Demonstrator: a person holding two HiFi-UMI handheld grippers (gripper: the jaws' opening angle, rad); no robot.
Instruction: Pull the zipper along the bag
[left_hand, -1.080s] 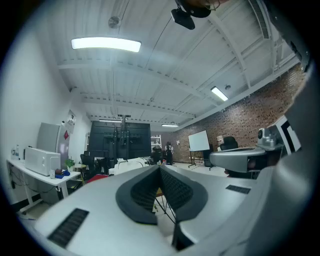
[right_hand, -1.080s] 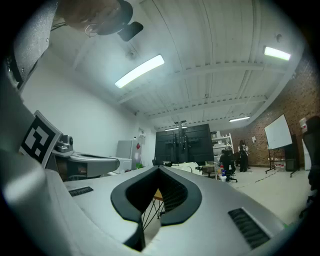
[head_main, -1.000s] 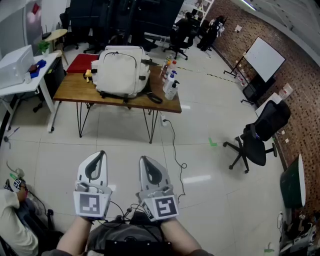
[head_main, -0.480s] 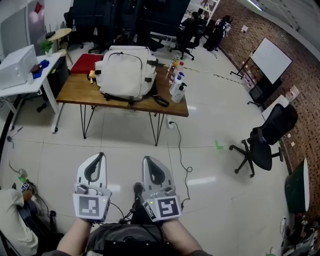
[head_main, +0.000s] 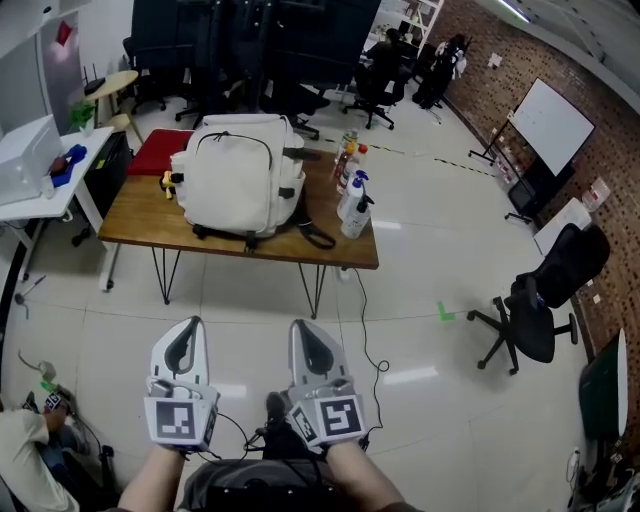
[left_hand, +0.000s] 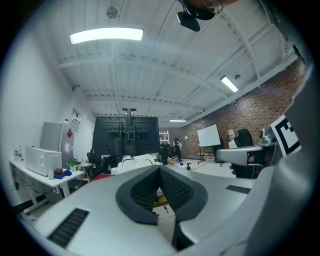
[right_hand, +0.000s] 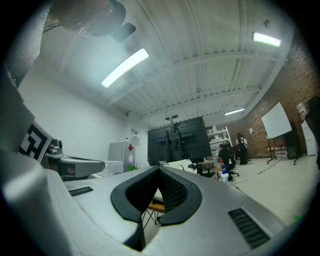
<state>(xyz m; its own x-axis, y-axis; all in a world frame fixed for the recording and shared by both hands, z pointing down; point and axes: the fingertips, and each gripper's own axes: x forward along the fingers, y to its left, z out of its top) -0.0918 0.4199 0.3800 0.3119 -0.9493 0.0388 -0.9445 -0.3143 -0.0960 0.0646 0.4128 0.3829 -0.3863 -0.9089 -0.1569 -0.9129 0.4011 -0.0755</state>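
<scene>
A cream-white backpack (head_main: 238, 176) lies on a wooden table (head_main: 140, 222) at the far middle of the head view; its dark zipper line curves over the front panel. My left gripper (head_main: 187, 327) and right gripper (head_main: 302, 327) hang side by side low in the frame, well short of the table, over the tiled floor. Both are shut with nothing between the jaws. In the left gripper view the backpack (left_hand: 137, 161) peeks just above the closed left gripper (left_hand: 160, 167); in the right gripper view the backpack (right_hand: 175, 163) is small, just above the closed right gripper (right_hand: 159, 168).
Spray bottles (head_main: 352, 205) and other bottles stand at the table's right end. A red chair (head_main: 160, 125) is behind the table, a white desk (head_main: 40, 172) to the left, a black office chair (head_main: 540, 300) to the right. A cable (head_main: 362, 330) runs across the floor.
The table and backpack have grown larger and come nearer in the head view as the person walks toward them. Both grippers stay shut and side by side.
</scene>
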